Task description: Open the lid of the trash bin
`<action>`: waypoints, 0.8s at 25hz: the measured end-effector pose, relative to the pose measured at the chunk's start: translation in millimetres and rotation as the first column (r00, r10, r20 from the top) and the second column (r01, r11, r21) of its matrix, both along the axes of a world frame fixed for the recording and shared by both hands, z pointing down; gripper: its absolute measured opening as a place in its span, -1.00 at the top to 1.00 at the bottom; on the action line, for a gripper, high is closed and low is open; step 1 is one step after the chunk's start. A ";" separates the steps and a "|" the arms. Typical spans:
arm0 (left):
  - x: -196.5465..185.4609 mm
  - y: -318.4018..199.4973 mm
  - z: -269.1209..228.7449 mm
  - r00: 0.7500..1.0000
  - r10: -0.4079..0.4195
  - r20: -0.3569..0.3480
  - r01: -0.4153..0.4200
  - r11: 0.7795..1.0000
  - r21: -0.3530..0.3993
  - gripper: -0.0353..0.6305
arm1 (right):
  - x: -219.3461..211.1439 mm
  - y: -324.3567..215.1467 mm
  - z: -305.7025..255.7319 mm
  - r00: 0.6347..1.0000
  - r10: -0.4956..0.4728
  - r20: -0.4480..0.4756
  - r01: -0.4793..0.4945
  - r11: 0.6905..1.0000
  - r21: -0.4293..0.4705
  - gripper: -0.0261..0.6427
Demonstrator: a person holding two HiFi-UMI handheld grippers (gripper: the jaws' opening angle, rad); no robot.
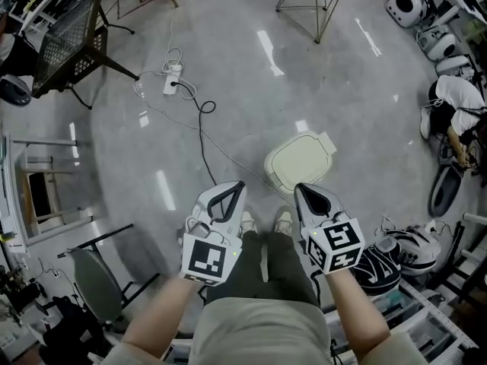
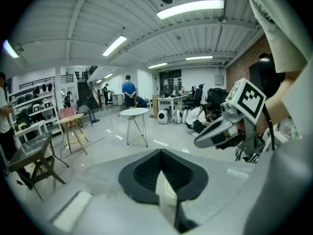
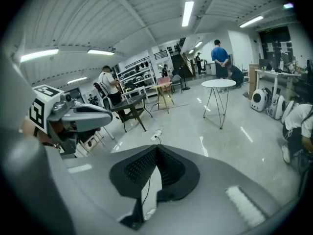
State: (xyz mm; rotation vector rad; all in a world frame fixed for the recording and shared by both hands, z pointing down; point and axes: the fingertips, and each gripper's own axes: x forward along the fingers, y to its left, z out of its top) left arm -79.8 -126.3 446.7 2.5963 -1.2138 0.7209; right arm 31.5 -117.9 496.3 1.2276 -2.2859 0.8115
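Observation:
The trash bin [image 1: 299, 160] is cream-coloured with rounded corners and stands on the grey floor just ahead of the person's feet, its lid down. My left gripper [image 1: 240, 183] hovers near the bin's left front side, and its jaws are shut on nothing. My right gripper [image 1: 298, 187] hangs over the bin's near edge, shut and empty too. In the left gripper view the left gripper [image 2: 161, 152] points across the room, with the right gripper [image 2: 222, 131] at its side. The right gripper view shows the right gripper [image 3: 156, 148] and, to its left, the left gripper [image 3: 73, 114]. Neither gripper view shows the bin.
A black cable [image 1: 204, 139] runs over the floor from a white power strip [image 1: 172, 78] towards the bin's left. A black mesh chair [image 1: 68, 40] stands at the far left, and a white table's legs [image 1: 316, 6] are ahead. At the right are a seated person [image 1: 456, 105] and helmets [image 1: 407, 251].

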 end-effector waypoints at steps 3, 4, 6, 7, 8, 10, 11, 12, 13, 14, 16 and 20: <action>5.2 -5.1 38.2 1.000 -0.013 -0.028 0.011 0.998 -0.055 0.89 | -0.3 2.0 53.7 1.000 0.023 -0.012 -0.024 0.998 -0.066 0.91; 6.2 -7.5 52.1 1.000 -0.009 -0.027 0.007 0.998 -0.067 0.89 | -1.2 2.7 70.9 1.000 0.024 -0.016 -0.025 0.996 -0.088 0.91; 7.5 -11.3 80.3 1.000 0.026 0.000 -0.026 0.997 -0.075 0.89 | -3.2 4.7 103.9 1.000 0.021 -0.023 -0.024 0.991 -0.129 0.91; 7.6 -12.1 94.7 0.999 0.037 0.011 -0.036 0.996 -0.083 0.89 | -4.2 6.1 119.8 0.999 0.019 -0.027 -0.023 0.989 -0.146 0.91; 7.2 -12.0 109.4 0.999 0.035 0.013 -0.033 0.995 -0.097 0.89 | -5.2 7.6 135.9 0.999 0.017 -0.031 -0.022 0.987 -0.161 0.91; 4.9 -10.7 139.3 0.999 0.030 0.019 -0.028 0.992 -0.126 0.89 | -6.4 10.2 169.1 0.999 0.017 -0.040 -0.024 0.981 -0.193 0.91; 3.2 -9.8 154.0 0.999 0.034 0.026 -0.031 0.990 -0.137 0.89 | -6.5 11.2 185.8 0.999 0.019 -0.044 -0.028 0.977 -0.211 0.91; 1.3 -8.9 168.3 0.999 0.034 0.031 -0.029 0.988 -0.151 0.89 | -6.4 11.8 202.2 0.999 0.023 -0.047 -0.033 0.973 -0.229 0.91; -0.9 -8.2 182.1 0.999 0.029 0.034 -0.023 0.986 -0.165 0.89 | -6.2 12.2 218.1 0.998 0.030 -0.048 -0.041 0.968 -0.246 0.91; -3.1 -7.5 195.5 0.999 0.022 0.034 -0.016 0.984 -0.180 0.89 | -6.2 12.5 233.3 0.998 0.039 -0.048 -0.050 0.964 -0.261 0.91; -7.7 -6.0 221.6 1.000 0.007 0.031 -0.001 0.978 -0.208 0.89 | -7.5 14.5 262.7 0.997 0.059 -0.045 -0.069 0.955 -0.287 0.91; -19.7 -6.8 271.0 0.999 -0.035 0.041 0.044 0.968 -0.247 0.89 | -14.0 24.1 320.3 0.996 0.055 -0.069 -0.076 0.937 -0.342 0.91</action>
